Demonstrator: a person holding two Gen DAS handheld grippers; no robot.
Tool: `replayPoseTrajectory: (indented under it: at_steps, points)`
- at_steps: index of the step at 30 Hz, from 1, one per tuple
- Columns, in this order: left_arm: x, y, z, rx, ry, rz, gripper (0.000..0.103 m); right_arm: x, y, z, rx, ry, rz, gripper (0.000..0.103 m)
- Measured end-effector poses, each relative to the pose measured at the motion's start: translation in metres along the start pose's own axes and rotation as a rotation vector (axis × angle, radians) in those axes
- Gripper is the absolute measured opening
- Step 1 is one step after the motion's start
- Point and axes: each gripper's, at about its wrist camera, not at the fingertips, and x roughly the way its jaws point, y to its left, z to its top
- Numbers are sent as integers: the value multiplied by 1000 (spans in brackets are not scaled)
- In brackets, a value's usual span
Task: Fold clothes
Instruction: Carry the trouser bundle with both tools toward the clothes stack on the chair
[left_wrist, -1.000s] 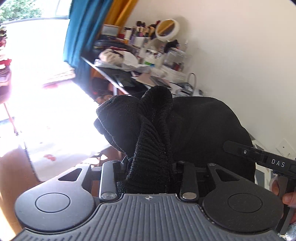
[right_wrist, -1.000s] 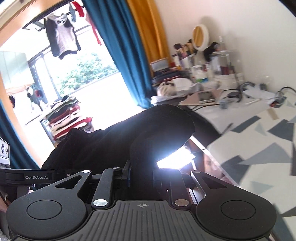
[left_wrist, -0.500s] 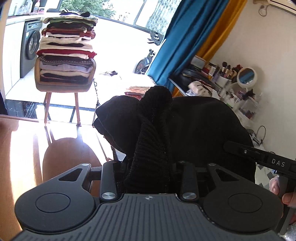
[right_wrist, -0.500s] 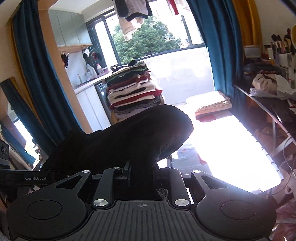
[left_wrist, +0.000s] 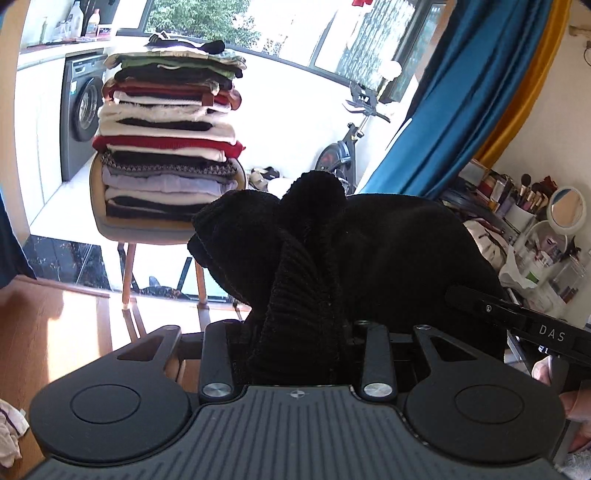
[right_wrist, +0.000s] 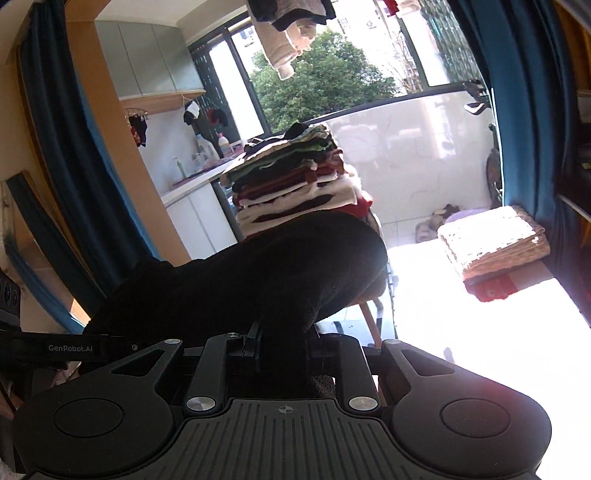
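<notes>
Folding looks finished on the black ribbed knit garment (left_wrist: 332, 258): you carry it bundled in mid-air, left gripper (left_wrist: 295, 354) and right gripper (right_wrist: 284, 354) each with jaws pinching a thick wad of it. What's left is setting it down, probably on the tall stack of folded clothes (left_wrist: 166, 136) on the wooden-legged chair (left_wrist: 125, 266). Open floor lies ahead; mind the teetering stack's edge and the blue curtain (left_wrist: 436, 110).

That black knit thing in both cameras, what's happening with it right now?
A person holds a gripper in each hand, and both are clamped on the same black knit garment. The left gripper pinches a ribbed bunch of it; the right gripper grips another part, so it hangs between them off any surface. Ahead stands a chair bearing a tall stack of folded clothes.
</notes>
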Motion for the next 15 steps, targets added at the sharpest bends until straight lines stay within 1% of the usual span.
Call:
replayPoseTrajectory:
  at_steps: [3,5,9,13,15]
  points:
    - [27,24,36,-66,-12,-18,35,41,-6,42,-42,-29,20,17]
    - [46,40,55,-91,-13,-33,35,66,-9,62,-60,-55,23,17]
    - [86,74,94,-53,-32,-45,35,126,-20,98,-31,-74,10,17]
    - [127,122,145,-53,-54,-85,35,194,-15,130,-59,-87,-7,17]
    - [148,150,178,-54,-55,-110,35,234,-8,152,-69,-95,-21,17]
